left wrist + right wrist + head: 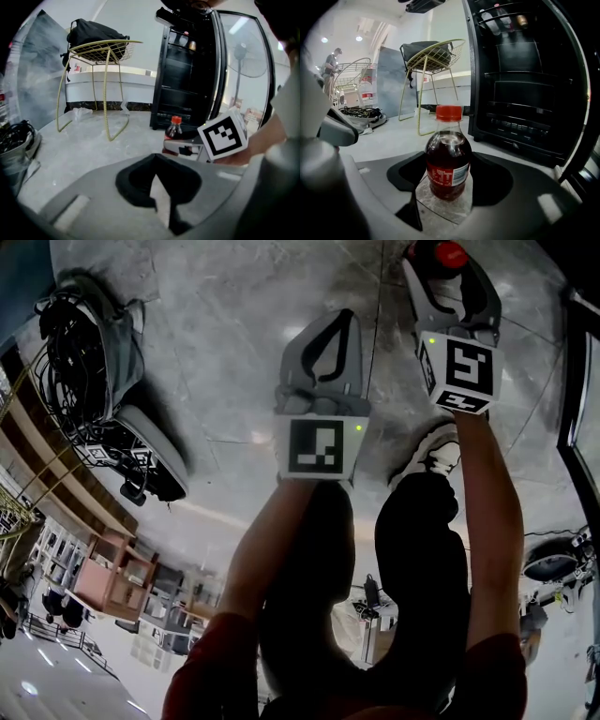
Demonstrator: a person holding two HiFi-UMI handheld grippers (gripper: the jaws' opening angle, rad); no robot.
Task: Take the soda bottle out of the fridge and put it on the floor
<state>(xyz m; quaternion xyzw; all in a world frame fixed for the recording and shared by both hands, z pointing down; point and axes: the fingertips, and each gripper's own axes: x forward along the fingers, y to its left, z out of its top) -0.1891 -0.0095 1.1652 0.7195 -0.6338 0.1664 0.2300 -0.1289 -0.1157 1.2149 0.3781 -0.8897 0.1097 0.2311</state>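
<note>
The soda bottle (448,159), dark cola with a red cap and red label, stands upright on the grey marble floor in front of the open black fridge (525,70). My right gripper (448,176) is shut on the bottle, a black pad against each side of its body. In the head view only the bottle's red cap (450,255) shows between the right gripper's (448,273) fingers. The left gripper view has the bottle (174,127) beside the right gripper's marker cube (224,136). My left gripper (157,161) is shut on nothing and hovers over the floor left of the right one, also seen as the left gripper (345,322) in the head view.
A yellow wire chair (101,51) with a black bag on it stands to the left of the fridge (187,79), whose glass door (248,70) hangs open. A bin with tangled cables (84,343) lies at the left. The person's shoe (433,456) is just behind the right gripper.
</note>
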